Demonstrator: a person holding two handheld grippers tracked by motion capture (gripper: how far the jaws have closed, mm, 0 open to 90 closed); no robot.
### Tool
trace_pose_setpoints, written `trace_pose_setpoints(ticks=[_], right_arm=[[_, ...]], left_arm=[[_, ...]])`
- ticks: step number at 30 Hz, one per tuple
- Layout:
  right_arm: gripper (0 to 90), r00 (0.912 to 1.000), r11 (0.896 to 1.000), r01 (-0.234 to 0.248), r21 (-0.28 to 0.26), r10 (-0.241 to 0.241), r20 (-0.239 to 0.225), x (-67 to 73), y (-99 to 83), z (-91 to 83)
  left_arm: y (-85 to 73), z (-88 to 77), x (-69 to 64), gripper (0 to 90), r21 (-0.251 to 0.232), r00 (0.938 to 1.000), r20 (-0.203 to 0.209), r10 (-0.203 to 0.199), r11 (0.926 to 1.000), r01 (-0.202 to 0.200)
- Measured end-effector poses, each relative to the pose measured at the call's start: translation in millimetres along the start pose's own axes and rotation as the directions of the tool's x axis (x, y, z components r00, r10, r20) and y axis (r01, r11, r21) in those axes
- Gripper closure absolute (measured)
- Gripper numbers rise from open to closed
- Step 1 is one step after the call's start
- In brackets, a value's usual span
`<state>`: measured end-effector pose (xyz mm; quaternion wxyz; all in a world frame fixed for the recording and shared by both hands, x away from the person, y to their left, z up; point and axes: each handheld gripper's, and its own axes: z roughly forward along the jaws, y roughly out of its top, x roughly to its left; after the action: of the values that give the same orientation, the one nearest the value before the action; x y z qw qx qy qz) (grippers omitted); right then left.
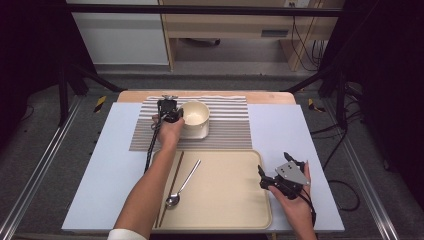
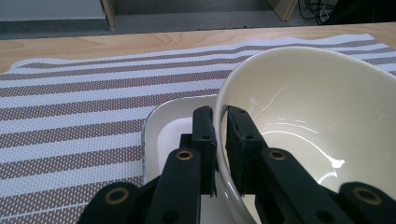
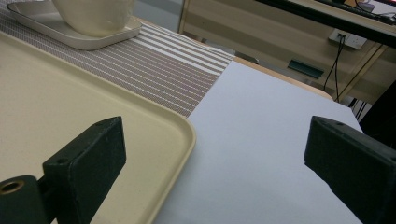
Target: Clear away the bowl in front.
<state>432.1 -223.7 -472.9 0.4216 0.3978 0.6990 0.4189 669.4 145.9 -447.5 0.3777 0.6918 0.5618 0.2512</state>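
Forearms enter the high view from below: the left tool (image 1: 172, 114) pinches the near-left rim of the cream bowl (image 1: 195, 118) on its small plate (image 1: 202, 134), over the striped placemat (image 1: 230, 125). The left gripper view shows one jaw inside the rim, one outside; a tilt could slip the bowl or drag the plate. The right gripper view shows the right tool (image 3: 224, 163) spread wide, empty, straddling the tray (image 3: 154, 140) edge on the desk (image 3: 261, 140).

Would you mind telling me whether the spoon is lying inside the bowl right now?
No, the spoon lies on the beige tray beside the chopsticks, well apart from the bowl on the striped mat.
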Motion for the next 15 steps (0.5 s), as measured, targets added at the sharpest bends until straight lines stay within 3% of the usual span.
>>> trace_pose_setpoints(ticks=[2,6,15], right_arm=[[5.7,1.0,1.0,-0.002,0.001,0.002,0.001,-0.2,-0.1,-0.1],[5.7,1.0,1.0,-0.001,0.003,0.001,0.001,-0.2,-0.4,0.4],[5.8,1.0,1.0,-0.001,0.004,0.001,0.0,0.1,-0.4,0.9]], left_arm=[[0.5,-1.3,0.4,82.4,-0.014,0.9996,0.019,-0.02,0.9997,0.02],[2.1,-4.6,-2.0,82.6,-0.024,0.9998,0.014,0.016,0.9996,-0.016],[5.1,-12.1,-3.8,82.3,-0.037,0.9991,0.026,0.032,0.9988,-0.031]])
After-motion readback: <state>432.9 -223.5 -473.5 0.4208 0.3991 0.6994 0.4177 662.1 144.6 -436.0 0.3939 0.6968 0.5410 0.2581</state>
